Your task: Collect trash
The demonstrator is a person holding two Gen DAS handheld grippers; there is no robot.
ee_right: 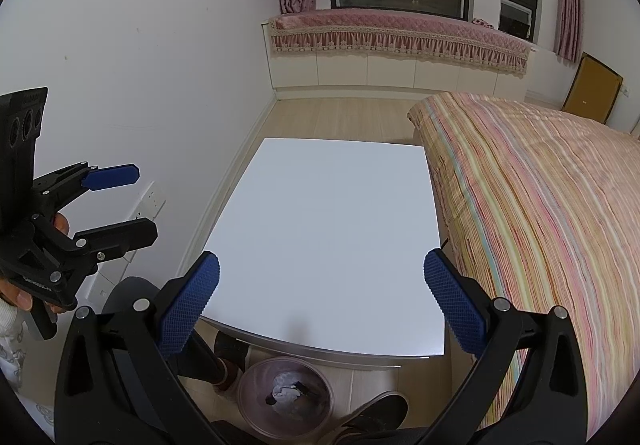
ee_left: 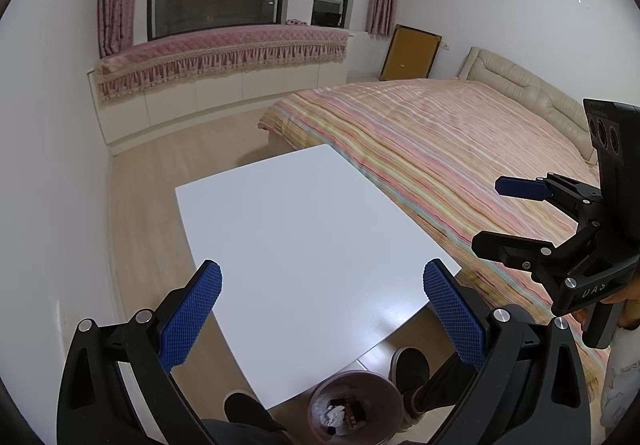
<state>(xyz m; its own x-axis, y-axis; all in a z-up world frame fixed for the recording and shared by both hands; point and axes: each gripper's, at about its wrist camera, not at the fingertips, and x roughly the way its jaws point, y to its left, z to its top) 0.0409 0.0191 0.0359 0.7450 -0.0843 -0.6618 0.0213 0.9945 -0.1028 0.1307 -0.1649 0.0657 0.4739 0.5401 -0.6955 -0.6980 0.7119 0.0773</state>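
Left hand-held gripper [ee_left: 322,319] gapes, empty, above the trash bin [ee_left: 356,411].

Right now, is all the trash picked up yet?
It looks nearly finished. The white table has nothing on it, and crumpled paper and scraps already sit in the trash bin on the floor below it. Both claws, left and right, are open and holding nothing. No more trash shows.

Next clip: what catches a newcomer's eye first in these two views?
The bare white table fills the middle of both views, beside the striped bed. Below its near edge, the trash bin on the floor holds crumpled scraps. The left gripper and right gripper both hang open and hold nothing.
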